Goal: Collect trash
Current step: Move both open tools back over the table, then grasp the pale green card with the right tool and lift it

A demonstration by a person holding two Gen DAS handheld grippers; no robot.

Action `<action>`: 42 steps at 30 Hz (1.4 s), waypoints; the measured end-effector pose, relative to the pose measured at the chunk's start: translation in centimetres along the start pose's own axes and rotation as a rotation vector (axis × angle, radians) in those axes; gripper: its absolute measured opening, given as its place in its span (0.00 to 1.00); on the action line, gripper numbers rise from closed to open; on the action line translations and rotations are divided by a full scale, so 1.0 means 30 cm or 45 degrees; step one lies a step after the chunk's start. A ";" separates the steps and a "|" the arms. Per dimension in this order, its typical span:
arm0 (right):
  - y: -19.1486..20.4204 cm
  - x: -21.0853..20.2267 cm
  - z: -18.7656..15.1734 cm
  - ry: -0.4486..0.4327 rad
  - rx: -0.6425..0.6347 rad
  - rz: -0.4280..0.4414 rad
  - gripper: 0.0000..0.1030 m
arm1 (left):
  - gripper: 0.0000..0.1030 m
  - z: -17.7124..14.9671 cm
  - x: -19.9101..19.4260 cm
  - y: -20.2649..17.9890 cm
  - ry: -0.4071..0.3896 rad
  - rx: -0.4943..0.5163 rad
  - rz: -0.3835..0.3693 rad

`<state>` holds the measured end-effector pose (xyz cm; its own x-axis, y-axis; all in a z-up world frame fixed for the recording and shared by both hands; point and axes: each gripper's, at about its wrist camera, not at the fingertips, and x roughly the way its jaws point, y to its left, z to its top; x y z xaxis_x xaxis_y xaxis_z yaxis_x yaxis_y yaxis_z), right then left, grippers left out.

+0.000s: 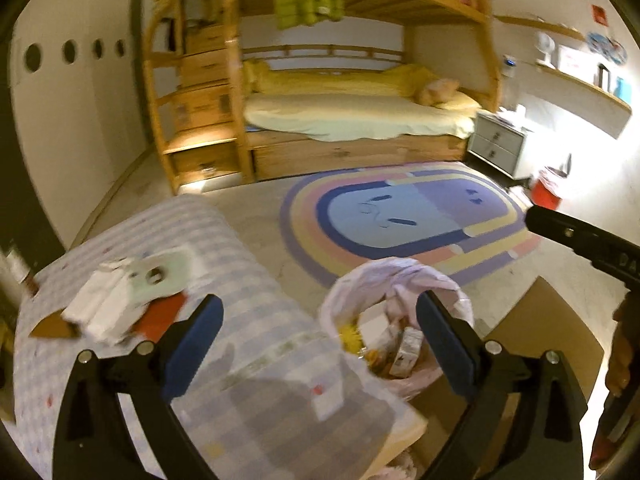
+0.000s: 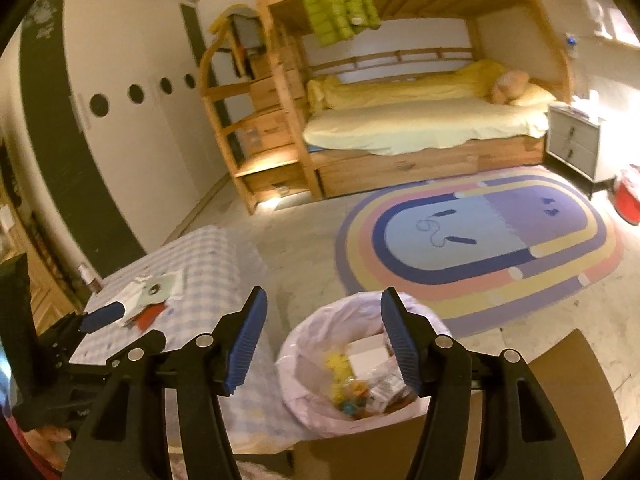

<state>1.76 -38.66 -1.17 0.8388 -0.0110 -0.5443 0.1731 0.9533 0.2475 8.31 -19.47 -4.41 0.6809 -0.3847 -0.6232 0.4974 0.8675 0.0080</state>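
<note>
A bin lined with a pale pink bag (image 1: pixel 400 280) (image 2: pixel 308 396) stands on the floor beside a low table (image 1: pixel 248 264) (image 2: pixel 208 264); it holds wrappers, a yellow item and a white carton. On the checked tablecloth lies a pile of trash (image 1: pixel 120 300) (image 2: pixel 150 294): white tissues, a pale green packet, red and brown scraps. My left gripper (image 1: pixel 320 312) is open and empty above the table edge and bin. My right gripper (image 2: pixel 323 312) is open and empty above the bin. The left gripper's blue finger (image 2: pixel 102 316) shows by the trash pile.
A brown cardboard sheet (image 1: pixel 540 340) (image 2: pixel 568 392) lies on the floor by the bin. A rainbow rug (image 1: pixel 404 220) (image 2: pixel 480 240), a wooden bunk bed (image 1: pixel 360 120), a grey nightstand (image 1: pixel 498 142) and a red bucket (image 1: pixel 548 192) stand beyond.
</note>
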 end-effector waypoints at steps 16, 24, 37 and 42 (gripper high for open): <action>0.416 0.048 -0.075 0.134 -0.249 0.215 0.58 | 0.93 -0.161 -0.252 0.352 -0.058 -0.260 0.253; 0.629 0.178 -0.094 0.202 -0.392 0.294 0.58 | 0.93 -0.241 -0.299 0.557 -0.055 -0.384 0.413; 0.855 0.495 -0.084 0.280 -0.549 0.292 0.58 | 0.93 -0.226 -0.218 0.792 -0.018 -0.445 0.542; 0.905 0.625 -0.073 0.321 -0.550 0.275 0.58 | 0.93 -0.199 -0.134 0.843 -0.013 -0.447 0.545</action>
<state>21.06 -12.33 -6.40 0.6726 0.2209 -0.7063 -0.2619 0.9637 0.0520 14.93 5.89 -6.38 0.7889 0.0243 -0.6140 -0.0329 0.9995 -0.0028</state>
